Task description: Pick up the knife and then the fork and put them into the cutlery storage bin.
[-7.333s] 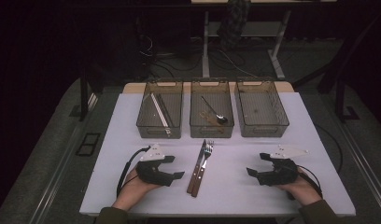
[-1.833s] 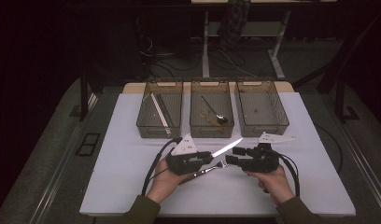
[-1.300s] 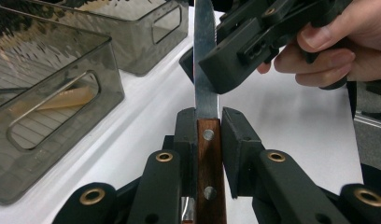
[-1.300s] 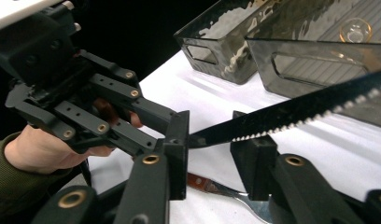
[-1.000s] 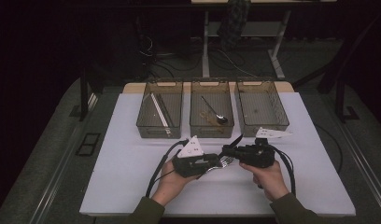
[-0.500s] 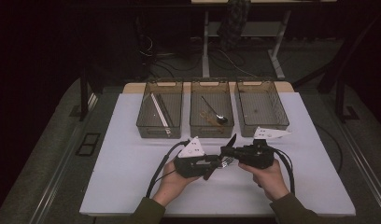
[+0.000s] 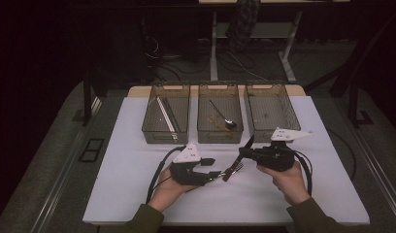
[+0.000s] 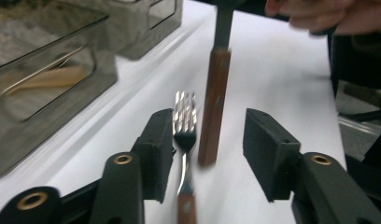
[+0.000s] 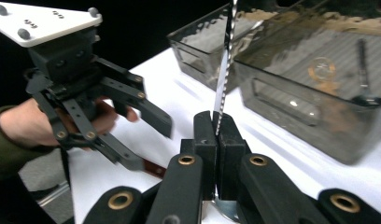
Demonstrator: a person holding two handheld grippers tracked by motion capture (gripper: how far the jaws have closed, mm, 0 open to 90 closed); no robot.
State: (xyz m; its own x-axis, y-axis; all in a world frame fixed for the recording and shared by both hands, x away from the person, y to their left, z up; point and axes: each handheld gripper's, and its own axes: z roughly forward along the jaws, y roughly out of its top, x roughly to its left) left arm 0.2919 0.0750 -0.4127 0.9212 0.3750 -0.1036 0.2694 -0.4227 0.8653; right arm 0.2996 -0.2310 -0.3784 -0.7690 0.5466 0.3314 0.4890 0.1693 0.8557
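At mid-table, the right gripper [image 7: 248,151] stays clamped on the knife [image 9: 222,79] blade, while the left gripper [image 8: 208,151], jaws just spreading, straddles the fork [image 8: 185,122]. Three trays [image 7: 220,133] stand just beyond; the middle holds a spoon [image 7: 224,118].

Three clear bins in a row at the back of the white table [image 7: 138,194] — left bin [image 7: 165,115] has a pale strip lying lengthwise, middle bin [image 7: 220,114] a spoon [image 7: 223,116] on a brownish mark, right bin [image 7: 272,110] looks bare. Beyond the table — dark floor, loose cables [image 7: 244,63], a white desk frame [image 7: 254,31].
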